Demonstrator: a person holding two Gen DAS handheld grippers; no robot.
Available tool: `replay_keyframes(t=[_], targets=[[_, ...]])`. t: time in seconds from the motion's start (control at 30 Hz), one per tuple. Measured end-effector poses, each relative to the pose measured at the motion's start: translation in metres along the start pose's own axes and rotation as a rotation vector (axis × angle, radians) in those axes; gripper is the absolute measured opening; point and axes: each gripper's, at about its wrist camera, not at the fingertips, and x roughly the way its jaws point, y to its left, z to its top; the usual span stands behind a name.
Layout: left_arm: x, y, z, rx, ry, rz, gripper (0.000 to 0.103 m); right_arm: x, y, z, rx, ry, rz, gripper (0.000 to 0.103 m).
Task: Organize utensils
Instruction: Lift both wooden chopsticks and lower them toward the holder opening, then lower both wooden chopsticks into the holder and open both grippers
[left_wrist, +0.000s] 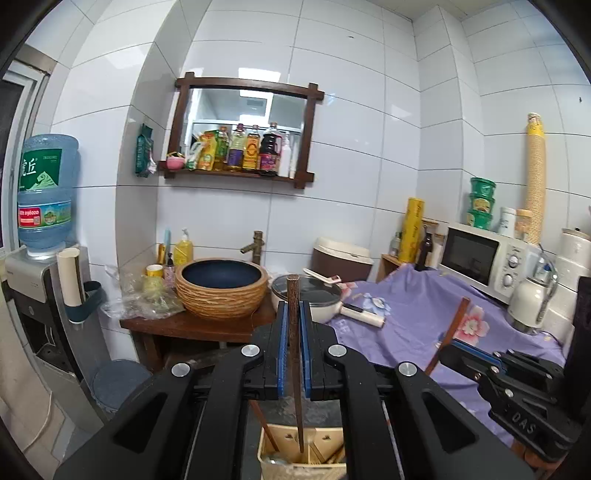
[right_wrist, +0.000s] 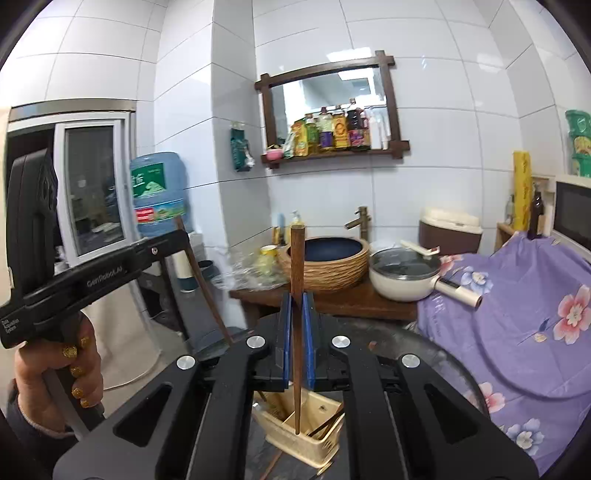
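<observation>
Left gripper (left_wrist: 294, 317) jaws clamped on dark wooden chopstick (left_wrist: 293, 354), held upright over beige utensil basket (left_wrist: 291, 461) below. Right gripper (right_wrist: 296, 314) jaws clamped on second brown chopstick (right_wrist: 296, 332), likewise upright above same basket. More chopsticks lay inside basket. Left hand (right_wrist: 59, 373) gripped handle.

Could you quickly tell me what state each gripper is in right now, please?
Left gripper: shut on a dark wooden chopstick.
Right gripper: shut on a brown wooden chopstick.
</observation>
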Motion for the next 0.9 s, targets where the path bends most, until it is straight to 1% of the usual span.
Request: replay_keyframes(t=[0.1,0.27,0.37,0.5,0.63,0.9], targets=[[0.021,0.002,-0.008,-0.014,0.016,0.017,0.006,0.017,-0.004,-0.008,0.012,0.015,-0.017,0.007],[0.051,0.008,-0.036,-0.031,0.06,0.034,0.006,0.043,-0.013,-0.031,0.033,0.046,-0.036,0.007],[0.062,0.012,-0.052,-0.041,0.082,0.032,0.006,0.056,-0.017,-0.047,0.035,0.059,-0.051,0.007],[0.07,0.011,-0.071,-0.028,0.106,0.026,0.006,0.066,-0.016,-0.066,0.021,0.076,-0.06,0.007],[0.078,0.01,-0.092,-0.021,0.148,0.019,0.006,0.076,-0.015,-0.083,0.02,0.097,-0.064,0.007],[0.089,0.011,-0.121,-0.013,0.213,0.005,0.006,0.087,-0.016,-0.112,0.013,0.144,-0.067,0.007]])
